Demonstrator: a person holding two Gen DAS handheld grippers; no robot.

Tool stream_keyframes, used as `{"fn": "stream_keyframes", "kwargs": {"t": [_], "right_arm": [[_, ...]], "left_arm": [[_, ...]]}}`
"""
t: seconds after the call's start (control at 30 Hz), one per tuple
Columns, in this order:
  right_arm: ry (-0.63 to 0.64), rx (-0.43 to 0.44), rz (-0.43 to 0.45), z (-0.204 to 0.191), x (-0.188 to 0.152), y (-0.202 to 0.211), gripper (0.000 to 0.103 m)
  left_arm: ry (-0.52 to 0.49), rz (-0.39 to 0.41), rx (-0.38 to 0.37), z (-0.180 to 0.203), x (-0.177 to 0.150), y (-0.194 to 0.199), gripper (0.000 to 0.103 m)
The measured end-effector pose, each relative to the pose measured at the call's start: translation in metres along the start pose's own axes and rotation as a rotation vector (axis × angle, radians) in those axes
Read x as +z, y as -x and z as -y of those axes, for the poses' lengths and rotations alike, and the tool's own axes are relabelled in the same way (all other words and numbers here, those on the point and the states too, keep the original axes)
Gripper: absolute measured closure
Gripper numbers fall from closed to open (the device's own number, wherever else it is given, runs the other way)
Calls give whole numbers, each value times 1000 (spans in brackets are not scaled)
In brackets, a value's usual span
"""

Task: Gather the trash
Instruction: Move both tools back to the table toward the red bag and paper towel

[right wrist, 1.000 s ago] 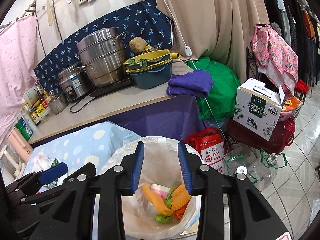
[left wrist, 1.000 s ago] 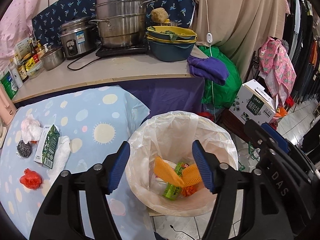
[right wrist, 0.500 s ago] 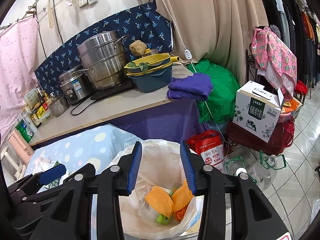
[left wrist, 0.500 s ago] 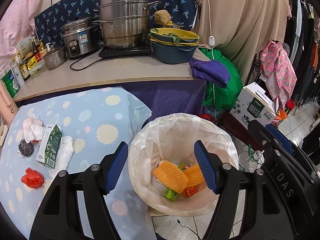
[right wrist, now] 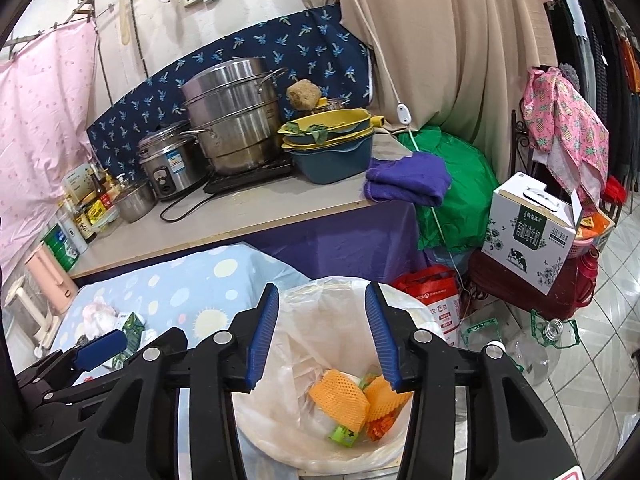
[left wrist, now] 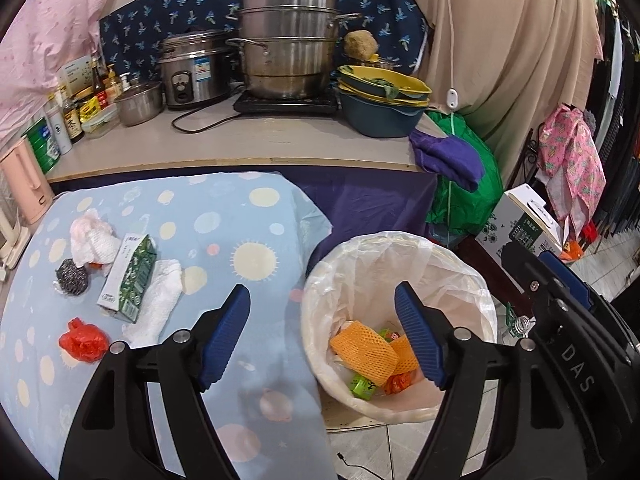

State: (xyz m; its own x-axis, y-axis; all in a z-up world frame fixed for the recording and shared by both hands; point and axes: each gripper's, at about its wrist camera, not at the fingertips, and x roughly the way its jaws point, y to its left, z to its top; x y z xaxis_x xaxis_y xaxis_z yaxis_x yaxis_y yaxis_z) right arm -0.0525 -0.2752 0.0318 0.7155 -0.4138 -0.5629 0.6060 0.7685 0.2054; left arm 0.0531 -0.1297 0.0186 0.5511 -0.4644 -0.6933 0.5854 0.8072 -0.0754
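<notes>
In the white bin (left wrist: 400, 248) beside the table lie two orange nets (left wrist: 362, 350) and a small green pack (left wrist: 363, 385). The left gripper (left wrist: 322, 308) and right gripper (right wrist: 322, 316) hang above, both wide apart and holding nothing. A green carton (left wrist: 130, 276), white tissues (left wrist: 94, 240), a steel scrubber (left wrist: 71, 276) and a red bag (left wrist: 83, 340) sit on the spotted cloth (left wrist: 224, 216).

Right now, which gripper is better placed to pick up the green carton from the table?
Left. The left gripper hangs open at the table edge nearer the green carton; the right gripper is open above the bin.
</notes>
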Motion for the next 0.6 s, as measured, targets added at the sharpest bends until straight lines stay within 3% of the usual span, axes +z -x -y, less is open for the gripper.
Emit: {"fn": "stream_keyframes", "kwargs": {"t": [0.3,0.6], "right_arm": [[76,68,-21,-58,-11,-1,55],[179,153,-65,-129,-32,-3,49]], "left_arm": [[91,6,64,-62,-8,17,26],[208,1,188,-139,-27,37,18]]}}
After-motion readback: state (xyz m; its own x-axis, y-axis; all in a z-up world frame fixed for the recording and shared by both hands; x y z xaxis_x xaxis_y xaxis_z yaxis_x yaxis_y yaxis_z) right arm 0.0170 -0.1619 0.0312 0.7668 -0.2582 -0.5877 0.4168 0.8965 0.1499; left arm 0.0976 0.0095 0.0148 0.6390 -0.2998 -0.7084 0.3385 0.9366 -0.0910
